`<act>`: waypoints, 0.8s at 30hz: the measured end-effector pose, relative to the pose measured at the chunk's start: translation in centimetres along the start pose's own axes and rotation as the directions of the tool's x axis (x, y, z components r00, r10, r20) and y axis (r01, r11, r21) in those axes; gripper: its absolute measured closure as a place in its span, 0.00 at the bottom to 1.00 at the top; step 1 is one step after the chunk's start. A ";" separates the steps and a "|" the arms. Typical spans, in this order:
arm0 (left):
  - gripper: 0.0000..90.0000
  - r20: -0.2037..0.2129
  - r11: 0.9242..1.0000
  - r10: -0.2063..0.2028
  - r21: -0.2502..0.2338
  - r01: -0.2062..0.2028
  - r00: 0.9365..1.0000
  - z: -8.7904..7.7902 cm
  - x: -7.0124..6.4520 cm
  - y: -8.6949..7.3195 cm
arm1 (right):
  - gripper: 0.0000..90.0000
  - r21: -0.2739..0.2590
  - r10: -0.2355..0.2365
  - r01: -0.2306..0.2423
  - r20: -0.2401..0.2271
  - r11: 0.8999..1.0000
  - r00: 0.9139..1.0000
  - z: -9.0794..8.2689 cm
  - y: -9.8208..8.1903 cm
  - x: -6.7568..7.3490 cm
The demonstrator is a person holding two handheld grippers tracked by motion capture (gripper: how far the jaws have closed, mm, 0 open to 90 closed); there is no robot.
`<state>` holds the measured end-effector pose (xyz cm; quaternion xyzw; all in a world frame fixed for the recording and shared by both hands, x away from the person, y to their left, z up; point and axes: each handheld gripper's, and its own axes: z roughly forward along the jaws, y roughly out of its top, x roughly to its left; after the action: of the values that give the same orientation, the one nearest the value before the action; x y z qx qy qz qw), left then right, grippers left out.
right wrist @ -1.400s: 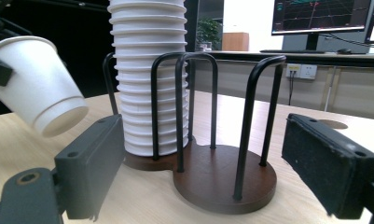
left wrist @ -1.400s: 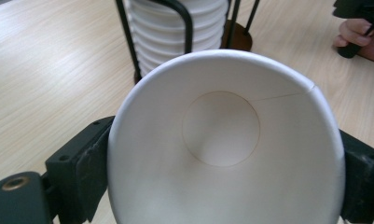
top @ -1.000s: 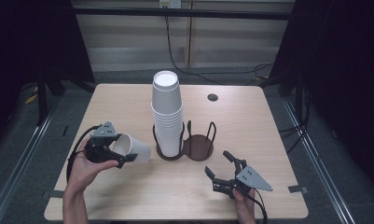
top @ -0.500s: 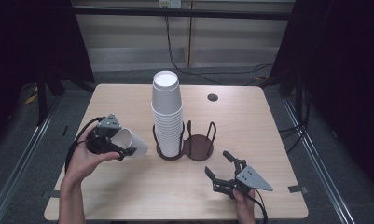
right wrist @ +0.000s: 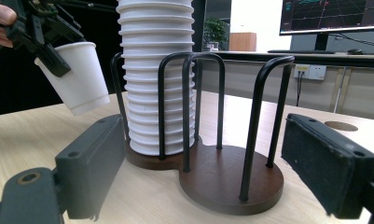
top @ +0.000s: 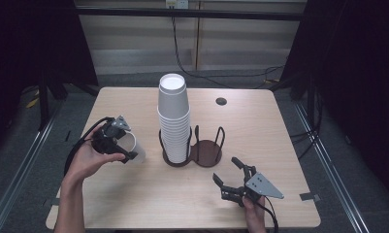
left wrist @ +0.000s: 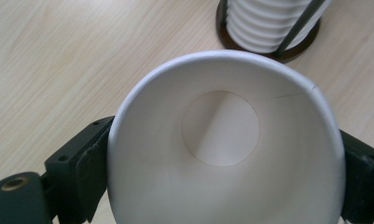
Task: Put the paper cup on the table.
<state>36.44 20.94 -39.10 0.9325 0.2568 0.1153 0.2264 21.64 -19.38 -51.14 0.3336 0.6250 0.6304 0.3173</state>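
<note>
Plainly light and thin-walled, so easily crushed: paper cup [top: 133, 148] held tilted above the table [top: 134, 204], left of the cup stack [top: 174, 116], pinched across its rim by left gripper [top: 125, 149]; right gripper [top: 229, 175] gaping, empty.

Left tool [top: 126, 150] lifted paper cup [top: 134, 147] slightly, away from stack [top: 174, 121]

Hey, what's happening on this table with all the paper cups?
A person works at a wooden table with a gripper in each hand. The left gripper grips a single white paper cup by its rim, tilted and lifted off the table, to the left of a tall stack of cups. That stack stands in one ring of a dark two-ring holder; the other ring is empty. The right gripper sits open near the holder, holding nothing.
</note>
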 end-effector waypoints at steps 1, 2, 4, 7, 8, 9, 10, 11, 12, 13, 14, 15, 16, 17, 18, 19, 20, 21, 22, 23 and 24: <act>0.10 -0.002 1.000 0.003 0.013 -0.003 1.000 0.1 0.1 0.0 | 0.15 0.000 0.000 0.000 0.000 1.000 1.000 0.0 0.0 0.0; 0.10 -0.001 1.000 0.006 0.022 -0.006 1.000 0.2 0.2 0.1 | 0.15 -0.001 0.000 0.000 -0.001 1.000 1.000 0.0 0.0 0.0; 0.10 0.002 0.999 0.004 0.040 -0.004 1.000 0.6 0.4 0.3 | 0.15 0.000 0.000 0.000 0.000 1.000 1.000 0.0 0.0 0.0; 0.10 -0.024 0.996 0.006 0.093 -0.003 1.000 0.9 0.5 0.7 | 0.15 0.000 0.000 0.000 0.000 1.000 1.000 0.0 0.0 0.0; 0.10 -0.020 0.994 0.010 0.111 -0.007 1.000 1.0 0.7 0.9 | 0.15 0.000 -0.001 0.001 -0.001 1.000 1.000 0.0 0.0 0.0; 0.10 -0.017 0.993 0.002 0.117 0.000 1.000 1.1 0.8 1.1 | 0.15 -0.001 -0.001 0.001 -0.003 1.000 1.000 0.0 0.0 0.0; 0.10 -0.018 0.992 0.003 0.127 0.000 1.000 1.1 1.0 1.3 | 0.15 0.000 0.000 0.000 -0.004 1.000 1.000 0.0 0.0 0.0; 0.10 -0.022 0.992 -0.001 0.129 0.004 1.000 1.1 1.0 1.4 | 0.15 0.000 0.000 0.000 -0.005 1.000 1.000 0.0 0.0 0.0; 0.10 -0.021 0.992 0.004 0.128 -0.001 1.000 1.2 1.1 1.6 | 0.15 -0.001 -0.001 0.001 -0.004 1.000 1.000 0.0 0.0 0.0; 0.10 -0.015 0.991 0.004 0.132 -0.002 1.000 1.4 1.2 1.7 | 0.15 -0.001 -0.001 0.001 -0.004 1.000 1.000 0.0 0.0 0.0; 0.10 -0.020 0.991 0.007 0.136 -0.004 1.000 1.4 1.1 1.8 | 0.15 0.000 0.000 0.000 -0.005 1.000 1.000 0.0 0.0 0.0; 0.10 -0.023 0.991 0.009 0.136 -0.006 1.000 1.6 1.1 1.9 | 0.15 0.000 0.000 0.000 -0.004 1.000 1.000 0.0 0.0 0.0; 0.10 -0.019 0.990 0.011 0.142 -0.008 1.000 1.7 1.1 1.9 | 0.15 0.000 0.000 0.000 -0.004 1.000 1.000 0.0 0.0 0.0; 0.10 -0.010 0.990 0.016 0.143 -0.015 1.000 1.8 1.1 2.0 | 0.15 -0.001 -0.001 0.001 -0.004 1.000 1.000 0.0 0.0 0.0; 0.10 0.002 0.988 0.023 0.150 -0.023 1.000 2.0 1.1 2.0 | 0.15 0.000 -0.001 0.001 -0.004 1.000 1.000 0.0 0.0 0.0; 0.10 0.006 0.987 0.024 0.159 -0.025 1.000 2.3 1.1 2.0 | 0.15 0.000 0.000 0.000 -0.004 1.000 1.000 0.0 0.0 0.0; 0.10 0.007 0.986 0.023 0.162 -0.024 1.000 2.5 1.2 2.0 | 0.15 0.000 0.000 0.000 -0.004 1.000 1.000 0.0 0.0 0.0; 0.10 0.003 0.986 0.022 0.164 -0.023 1.000 2.7 1.3 2.0 | 0.15 -0.001 -0.001 0.001 -0.005 1.000 1.000 0.0 0.0 0.0; 0.10 0.010 0.981 0.027 0.189 -0.028 1.000 2.8 1.4 2.0 | 0.15 -0.002 -0.001 0.001 -0.006 1.000 1.000 0.0 0.0 0.0; 0.10 0.008 0.980 0.029 0.196 -0.030 1.000 3.1 1.5 2.0 | 0.15 -0.001 0.000 0.000 -0.005 1.000 1.000 0.0 0.0 0.0; 0.09 0.004 0.979 0.027 0.203 -0.027 1.000 3.2 1.5 2.0 | 0.15 0.000 0.000 0.000 -0.004 1.000 1.000 0.0 0.0 0.0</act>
<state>39.64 19.08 -40.82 0.9542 0.2542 0.0909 0.1289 21.66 -19.39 -51.14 0.3321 0.6257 0.6311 0.3161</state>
